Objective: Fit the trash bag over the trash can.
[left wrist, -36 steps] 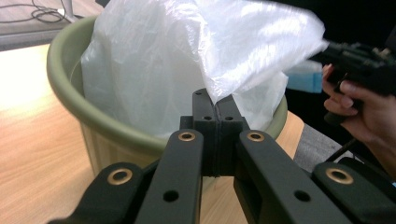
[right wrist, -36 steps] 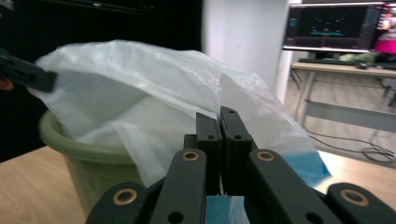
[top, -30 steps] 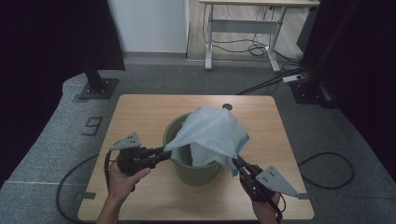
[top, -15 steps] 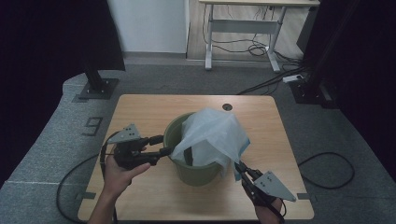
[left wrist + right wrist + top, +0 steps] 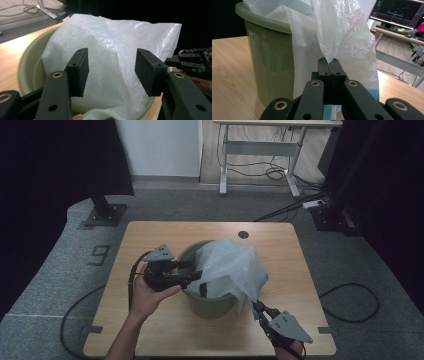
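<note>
A green plastic bin [image 5: 210, 307] stands mid-table with a white plastic bag [image 5: 227, 267] draped over its top and right side. My left gripper [image 5: 195, 270] hovers at the bin's left rim, pointing at the bag. Its jaws have just been opening. In the left gripper view it [image 5: 111, 63] is open, and the bag [image 5: 112, 37] lies beyond the pads, not pressed by them. My right gripper [image 5: 257, 306] is low at the front right, shut on a corner of the bag. The right gripper view shows this gripper [image 5: 331, 62] pinching the film beside the bin [image 5: 269, 57].
The wooden table [image 5: 150, 330] has a small round hole [image 5: 243, 234] near its far edge. Bare tabletop lies left of and behind the bin. Beyond the table are a desk frame [image 5: 260, 150], floor cables and a black stand base [image 5: 102, 215].
My left gripper has opened wider and moved up to the bin's rim. The bag has sunk lower over the bin. My right gripper has pulled its corner down toward the front right.
</note>
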The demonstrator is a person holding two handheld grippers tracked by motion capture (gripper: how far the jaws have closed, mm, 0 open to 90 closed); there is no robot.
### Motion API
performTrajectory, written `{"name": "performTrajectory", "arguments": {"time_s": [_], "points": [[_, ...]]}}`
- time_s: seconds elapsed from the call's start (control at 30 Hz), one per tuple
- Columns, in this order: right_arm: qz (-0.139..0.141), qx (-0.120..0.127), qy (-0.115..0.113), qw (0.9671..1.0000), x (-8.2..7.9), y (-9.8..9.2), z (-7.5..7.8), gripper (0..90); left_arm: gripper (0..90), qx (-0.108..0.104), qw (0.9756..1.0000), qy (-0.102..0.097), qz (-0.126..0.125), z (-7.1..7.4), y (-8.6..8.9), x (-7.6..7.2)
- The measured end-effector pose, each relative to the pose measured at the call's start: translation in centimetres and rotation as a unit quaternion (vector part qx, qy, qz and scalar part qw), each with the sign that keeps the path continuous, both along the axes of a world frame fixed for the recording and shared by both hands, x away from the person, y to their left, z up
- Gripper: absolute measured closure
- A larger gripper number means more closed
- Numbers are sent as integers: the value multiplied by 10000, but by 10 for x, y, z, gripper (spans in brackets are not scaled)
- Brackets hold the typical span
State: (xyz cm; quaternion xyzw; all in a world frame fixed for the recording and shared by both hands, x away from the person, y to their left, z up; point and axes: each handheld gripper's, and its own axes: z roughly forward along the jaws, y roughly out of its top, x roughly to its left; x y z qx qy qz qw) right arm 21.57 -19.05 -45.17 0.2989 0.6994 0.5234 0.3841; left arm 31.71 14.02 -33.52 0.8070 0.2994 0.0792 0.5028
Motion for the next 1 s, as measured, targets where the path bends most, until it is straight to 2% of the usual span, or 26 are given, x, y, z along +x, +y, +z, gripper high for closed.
{"name": "performTrajectory", "arguments": {"time_s": [0.17, 0.33, 0.57, 0.73, 0.83, 0.9, 1.0], "points": [[-13, -54, 0, 10000, -1, -1, -2, 882, 480, 84, 9999, 78, -97, -7, -9, 3], [-42, -22, -20, 10000, -1, -2, -2, 882, 531, 290, 9993, 162, -152, -14, -16, 5], [-70, -20, -52, 10000, -1, -4, -3, 882, 645, 303, 9989, 260, -248, -19, -17, 5], [-66, -16, -56, 10000, -1, -3, -3, 881, 727, 198, 9990, 265, -296, -22, -15, 4], [-52, -25, -61, 10000, -1, -2, -4, 881, 717, 90, 9993, 192, -314, -21, -14, 1], [-57, -19, -38, 10000, -1, -3, -4, 882, 674, -38, 9990, 88, -429, -19, -15, -4], [-70, -24, -34, 10000, 0, -3, -4, 881, 603, -112, 9984, -9, -560, -12, -18, -11]]}}
